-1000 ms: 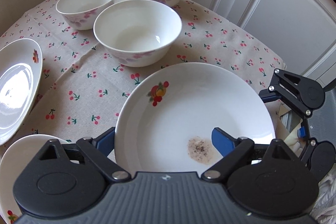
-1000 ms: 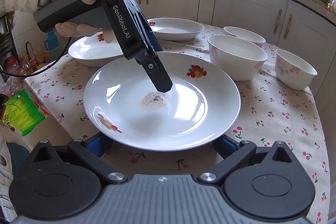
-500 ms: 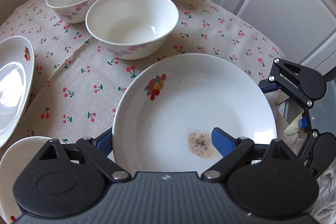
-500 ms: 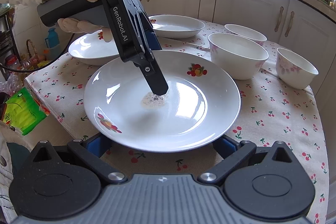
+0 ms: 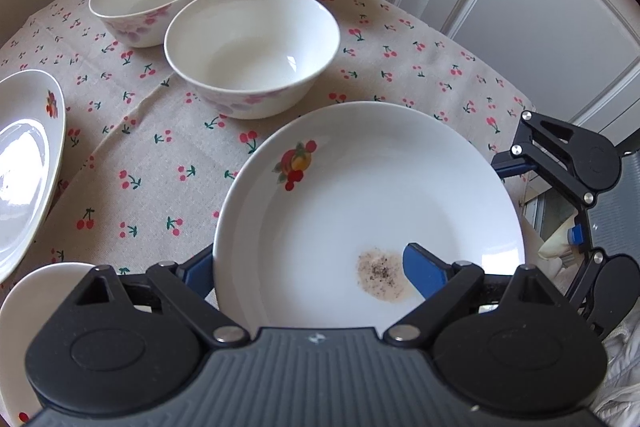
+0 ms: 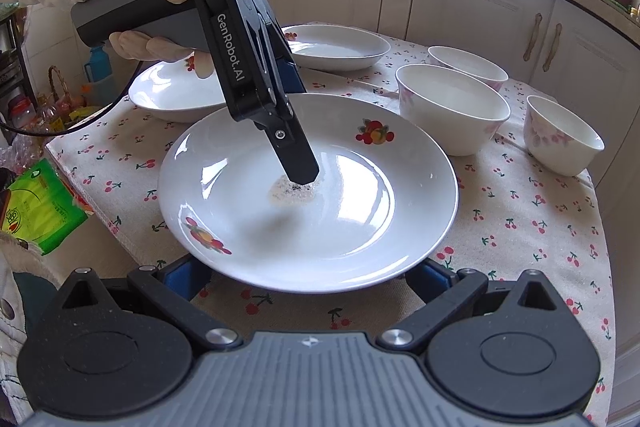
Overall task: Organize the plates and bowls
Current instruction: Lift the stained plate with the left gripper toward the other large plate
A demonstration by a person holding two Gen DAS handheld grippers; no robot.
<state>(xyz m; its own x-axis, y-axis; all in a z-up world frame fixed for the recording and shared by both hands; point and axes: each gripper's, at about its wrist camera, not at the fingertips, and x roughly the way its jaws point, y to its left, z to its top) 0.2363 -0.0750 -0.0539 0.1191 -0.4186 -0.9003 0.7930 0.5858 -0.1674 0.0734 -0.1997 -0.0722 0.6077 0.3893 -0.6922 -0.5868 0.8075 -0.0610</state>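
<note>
I had the left gripper (image 5: pixel 308 269) clamped on the near rim of the fruit-print plate (image 5: pixel 372 195), one blue finger (image 5: pixel 420 273) lying on top beside a speckled smear (image 5: pixel 380 275), the other under the rim; the plate sat above the cherry-print tablecloth (image 5: pixel 152 155), though I could not tell whether it touched; my right gripper (image 6: pixel 304 277) sat low at the plate's opposite edge, fingers spread wide and gripping nothing; three bowls stood beyond, the nearest bowl (image 5: pixel 252 49) just behind the plate; two more plates (image 6: pixel 332 41) lay well apart at the table's far side.
</note>
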